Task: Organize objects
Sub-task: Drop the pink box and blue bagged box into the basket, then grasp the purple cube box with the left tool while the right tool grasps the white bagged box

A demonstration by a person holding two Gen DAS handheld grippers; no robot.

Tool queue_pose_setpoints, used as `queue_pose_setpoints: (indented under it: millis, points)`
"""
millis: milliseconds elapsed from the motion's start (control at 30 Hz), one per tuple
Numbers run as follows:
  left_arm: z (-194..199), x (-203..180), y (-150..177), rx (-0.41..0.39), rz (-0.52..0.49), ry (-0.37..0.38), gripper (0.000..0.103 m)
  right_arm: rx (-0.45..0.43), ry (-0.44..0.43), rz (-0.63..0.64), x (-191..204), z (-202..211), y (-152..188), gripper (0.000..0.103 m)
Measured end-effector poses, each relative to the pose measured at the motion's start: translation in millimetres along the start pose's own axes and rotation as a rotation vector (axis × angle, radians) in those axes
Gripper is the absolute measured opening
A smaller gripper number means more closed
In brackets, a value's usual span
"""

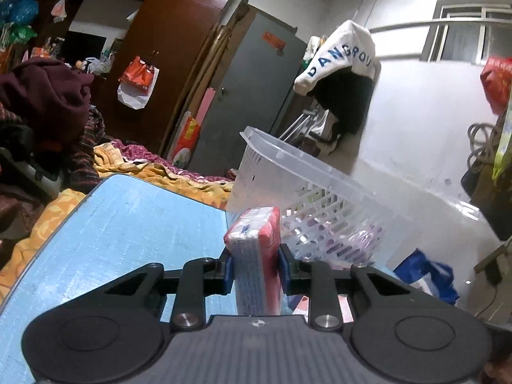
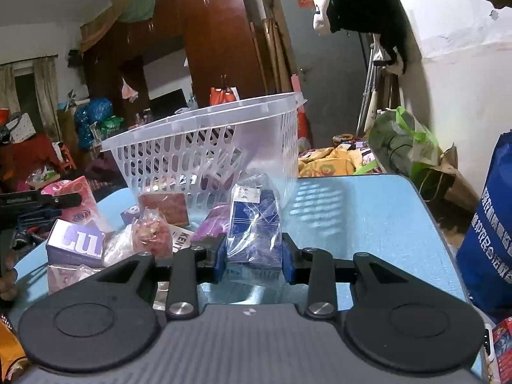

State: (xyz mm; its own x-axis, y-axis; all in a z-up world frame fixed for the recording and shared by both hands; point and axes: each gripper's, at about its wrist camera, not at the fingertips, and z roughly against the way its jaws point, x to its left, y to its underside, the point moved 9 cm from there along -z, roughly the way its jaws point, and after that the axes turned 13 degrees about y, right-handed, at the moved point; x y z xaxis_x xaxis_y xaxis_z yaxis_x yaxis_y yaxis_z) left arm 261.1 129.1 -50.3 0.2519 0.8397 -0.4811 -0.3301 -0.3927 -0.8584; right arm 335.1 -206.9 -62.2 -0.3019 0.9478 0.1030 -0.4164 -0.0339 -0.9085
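My left gripper (image 1: 254,267) is shut on a pink and white tissue pack (image 1: 256,256), held on edge above the blue table (image 1: 121,240), just short of the clear slotted basket (image 1: 307,176). The same pack (image 2: 78,203) and left gripper (image 2: 32,204) show at the left of the right wrist view. My right gripper (image 2: 254,260) is shut on a blue box in a clear plastic bag (image 2: 254,224), in front of the basket (image 2: 204,147).
Loose items lie on the table left of my right gripper: a purple box (image 2: 75,244), a bag of pink sweets (image 2: 150,235), a brown packet (image 2: 164,208), a purple pouch (image 2: 212,220). A bed with clothes (image 1: 48,112) is behind; a blue bag (image 2: 489,224) stands right.
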Motion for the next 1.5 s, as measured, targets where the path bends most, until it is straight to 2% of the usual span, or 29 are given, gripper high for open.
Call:
queue_pose_setpoints:
  millis: [167, 367, 467, 567, 667, 733, 767, 833, 933, 1000, 1067, 1100, 1133, 1200, 1267, 1367, 1500]
  points:
    - [5.9, -0.1, -1.3, -0.033, 0.017, 0.043, 0.031, -0.039, 0.003, 0.005, 0.7, 5.1, -2.0, 0.037]
    - [5.1, 0.2, 0.1, -0.019, 0.04, 0.078, 0.031, -0.091, -0.005, -0.015, -1.7, 12.5, -6.6, 0.037]
    - [10.4, -6.0, -4.6, -0.05, 0.041, 0.115, 0.031, -0.11, -0.003, -0.013, 0.4, 16.8, -15.8, 0.037]
    - [10.0, -19.8, -26.4, -0.077, 0.095, 0.198, 0.031, -0.161, -0.036, 0.014, 18.9, 29.9, -51.1, 0.038]
    - [-5.3, -50.6, -67.8, -0.101, 0.071, 0.237, 0.031, -0.222, 0.014, 0.123, 52.0, 30.6, -104.5, 0.038]
    - [-26.8, -67.5, -95.3, -0.106, 0.059, 0.234, 0.031, -0.183, 0.036, 0.191, 73.6, 6.0, -134.9, 0.038]
    - [-42.4, -72.4, -109.9, -0.106, 0.061, 0.205, 0.031, -0.152, 0.046, 0.213, 81.4, -10.0, -144.6, 0.037]
    - [-73.7, -78.0, -122.2, -0.07, 0.036, 0.163, 0.031, -0.074, 0.051, 0.246, 92.8, -41.3, -149.9, 0.038]
    - [-113.2, -68.5, -117.1, 0.01, 0.057, 0.09, 0.031, 0.012, 0.061, 0.296, 103.5, -78.2, -143.6, 0.038]
    - [-131.6, -62.1, -108.0, 0.061, 0.084, 0.085, 0.034, 0.025, 0.077, 0.314, 107.2, -88.2, -138.5, 0.042]
    - [-134.6, -56.3, -103.0, 0.077, 0.098, 0.071, 0.055, 0.018, 0.093, 0.314, 106.6, -86.2, -135.2, 0.077]
    - [-132.4, -55.1, -101.6, 0.081, 0.096, 0.067, 0.072, -0.007, 0.088, 0.309, 103.0, -77.8, -134.0, 0.086]
    - [-128.5, -55.9, -101.1, 0.079, 0.081, 0.065, 0.081, -0.036, 0.075, 0.306, 101.4, -68.5, -133.3, 0.101]
    - [-119.3, -58.1, -100.1, 0.078, 0.041, 0.056, 0.083, -0.073, 0.073, 0.29, 94.6, -49.1, -129.6, 0.103]
    - [-99.2, -60.8, -92.9, 0.083, 0.024, 0.031, 0.083, -0.067, 0.074, 0.217, 82.4, -29.9, -113.0, 0.103]
    - [-47.5, -79.8, -65.7, 0.06, -0.086, 0.068, 0.083, -0.062, -0.067, 0.128, 71.1, 13.0, -58.4, 0.103]
    - [12.2, -97.2, -9.9, 0.026, -0.152, 0.143, 0.083, -0.053, -0.135, 0.032, 57.1, 56.9, 16.1, 0.103]
